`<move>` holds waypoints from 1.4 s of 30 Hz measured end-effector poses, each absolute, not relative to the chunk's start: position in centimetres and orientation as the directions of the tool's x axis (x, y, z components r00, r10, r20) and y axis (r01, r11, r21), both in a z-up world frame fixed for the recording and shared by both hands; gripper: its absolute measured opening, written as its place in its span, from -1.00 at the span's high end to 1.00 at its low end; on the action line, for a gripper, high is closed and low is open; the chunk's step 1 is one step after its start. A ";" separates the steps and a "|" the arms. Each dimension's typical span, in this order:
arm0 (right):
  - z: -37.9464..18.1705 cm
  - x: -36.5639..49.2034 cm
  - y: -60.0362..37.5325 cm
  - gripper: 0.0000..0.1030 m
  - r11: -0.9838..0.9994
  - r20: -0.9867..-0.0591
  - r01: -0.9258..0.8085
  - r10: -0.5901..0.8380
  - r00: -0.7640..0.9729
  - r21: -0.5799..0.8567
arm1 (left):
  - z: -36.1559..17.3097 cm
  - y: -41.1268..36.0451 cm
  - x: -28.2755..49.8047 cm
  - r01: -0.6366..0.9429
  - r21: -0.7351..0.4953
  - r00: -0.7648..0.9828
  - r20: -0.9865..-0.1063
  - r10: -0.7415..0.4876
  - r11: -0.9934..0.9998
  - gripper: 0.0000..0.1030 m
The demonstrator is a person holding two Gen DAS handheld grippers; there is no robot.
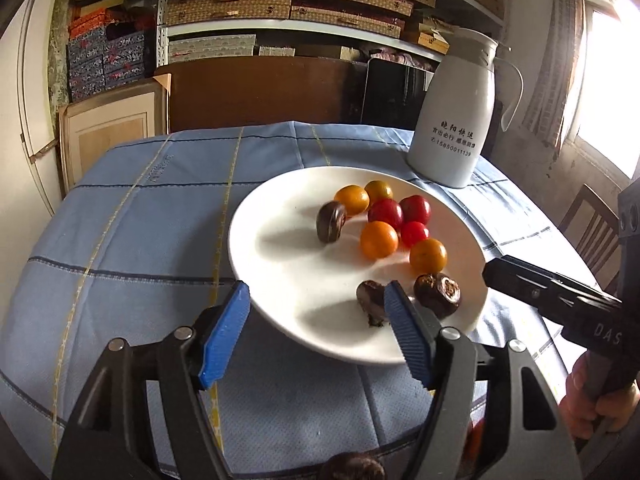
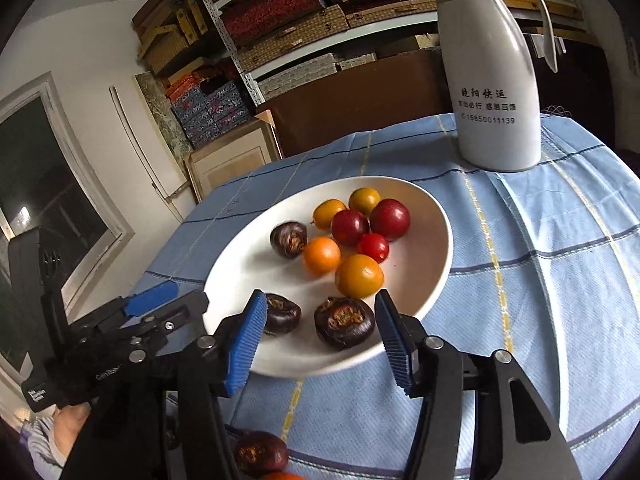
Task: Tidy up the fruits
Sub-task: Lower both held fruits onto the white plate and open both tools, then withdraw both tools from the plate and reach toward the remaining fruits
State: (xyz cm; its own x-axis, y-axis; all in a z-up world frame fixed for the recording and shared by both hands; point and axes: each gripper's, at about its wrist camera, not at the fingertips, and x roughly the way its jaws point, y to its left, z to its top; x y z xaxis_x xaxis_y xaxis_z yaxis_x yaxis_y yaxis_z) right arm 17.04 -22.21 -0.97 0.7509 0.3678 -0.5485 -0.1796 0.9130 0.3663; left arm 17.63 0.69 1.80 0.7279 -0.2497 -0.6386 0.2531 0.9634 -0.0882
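Note:
A white plate on the blue checked tablecloth holds red and orange cherry tomatoes and three dark brown water chestnuts. My left gripper is open and empty, low over the plate's near rim; one chestnut lies just beyond its right finger. My right gripper is open and empty, its jaws to either side of the front chestnut without touching it. Another chestnut lies on the cloth below the right gripper, also in the left wrist view.
A tall white thermos jug stands on the table behind the plate at the right. Shelves of boxes and a wooden chair stand beyond the table edge. An orange fruit peeks in at the bottom edge.

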 end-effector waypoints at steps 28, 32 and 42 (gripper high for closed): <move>-1.9 8.6 -23.5 -0.41 0.954 -0.534 -0.137 0.264 0.803 0.265 | 1.0 2.5 7.9 0.118 0.018 0.812 -0.577 -0.086 0.993 -0.90; -2.2 7.1 -23.3 -0.41 0.956 -0.532 -0.144 0.264 0.805 0.255 | 0.7 2.8 6.6 0.105 0.027 0.815 -0.575 -0.071 0.994 -0.90; -2.8 5.3 -24.2 -0.43 0.935 -0.538 -0.158 0.314 0.782 0.316 | 0.5 2.7 5.8 0.098 0.038 0.814 -0.578 -0.058 0.994 -0.91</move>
